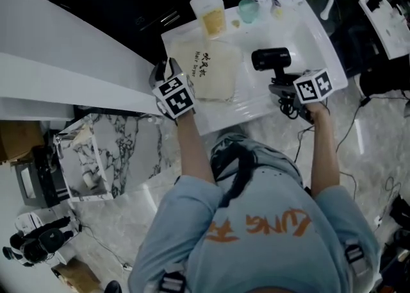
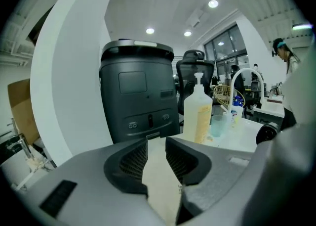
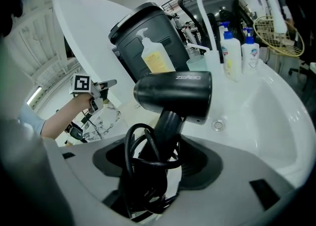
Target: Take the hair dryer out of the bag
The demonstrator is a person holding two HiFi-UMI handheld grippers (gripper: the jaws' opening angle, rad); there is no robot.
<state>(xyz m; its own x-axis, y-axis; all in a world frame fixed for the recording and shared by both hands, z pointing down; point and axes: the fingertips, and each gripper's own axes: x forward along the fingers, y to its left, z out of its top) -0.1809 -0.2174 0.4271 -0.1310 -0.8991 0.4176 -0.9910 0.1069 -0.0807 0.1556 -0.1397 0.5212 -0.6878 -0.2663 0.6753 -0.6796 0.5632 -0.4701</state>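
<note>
Since the hair dryer [image 3: 173, 92] looks fully clear of the bag [image 1: 208, 70], I'd grip firmly and carry it toward the right edge of the basin [image 1: 253, 113] so the cord doesn't snag. The right gripper [image 3: 163, 158] is clamped on the handle with cord loops trapped in there too, and the dryer sits just above those jaws, over the basin's right half. The left gripper [image 2: 157, 143] is at the basin's left edge, jaws apart, with a fold of bag loose between them.

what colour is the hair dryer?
The hair dryer is black, both barrel and handle. It shows best in the right gripper view.
</note>
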